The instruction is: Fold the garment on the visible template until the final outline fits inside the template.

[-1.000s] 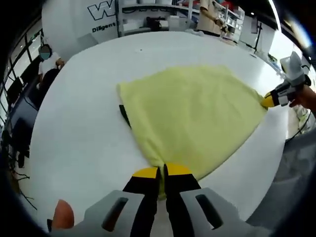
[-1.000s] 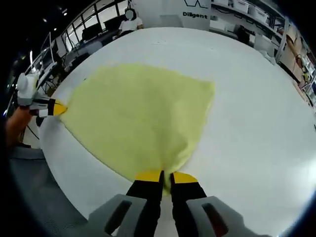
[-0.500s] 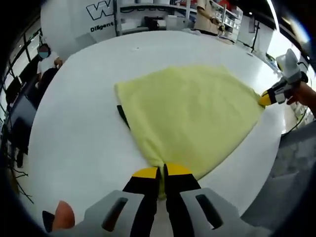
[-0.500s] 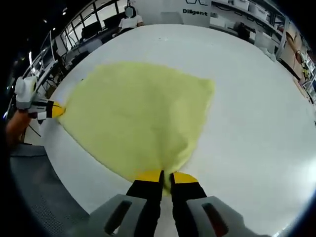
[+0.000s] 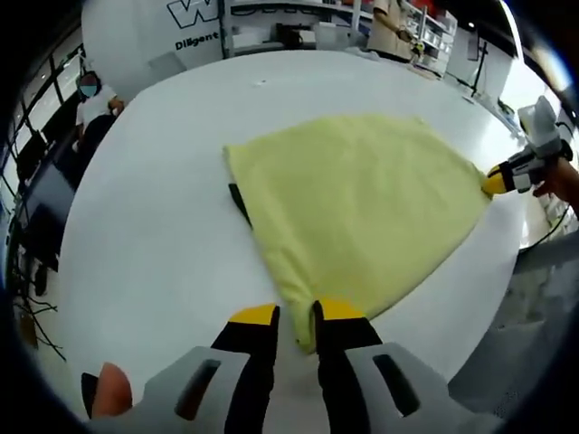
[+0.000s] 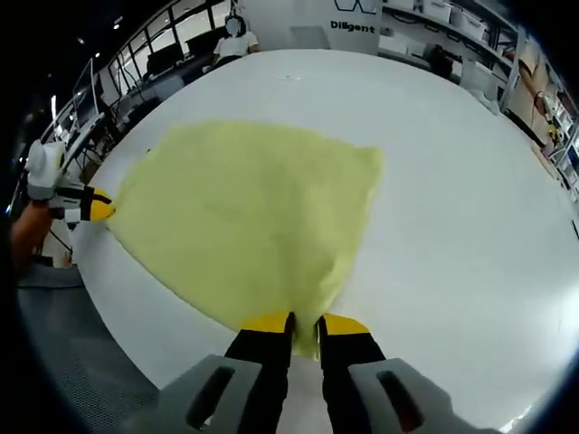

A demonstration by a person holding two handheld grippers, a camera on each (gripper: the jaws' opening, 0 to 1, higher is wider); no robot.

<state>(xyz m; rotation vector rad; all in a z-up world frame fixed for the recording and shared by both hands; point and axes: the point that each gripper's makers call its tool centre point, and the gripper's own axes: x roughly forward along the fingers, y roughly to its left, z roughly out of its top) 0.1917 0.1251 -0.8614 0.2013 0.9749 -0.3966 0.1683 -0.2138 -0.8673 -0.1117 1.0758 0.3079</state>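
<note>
While the yellow garment lies flat on the tabletop, left tongs stand apart, right tongs seemingly pinch its corner; refold next.

– What are you handling?
– Your garment is soft, matt yellow cloth with a faintly napped look (like towelling).
– And beneath?
– The table looks smooth, white, faintly sheened; your left gripper looks like matt plastic.

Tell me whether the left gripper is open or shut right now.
Open. The left gripper shows a gap between its yellow tips, with the yellow cloth corner lying between them.
</note>
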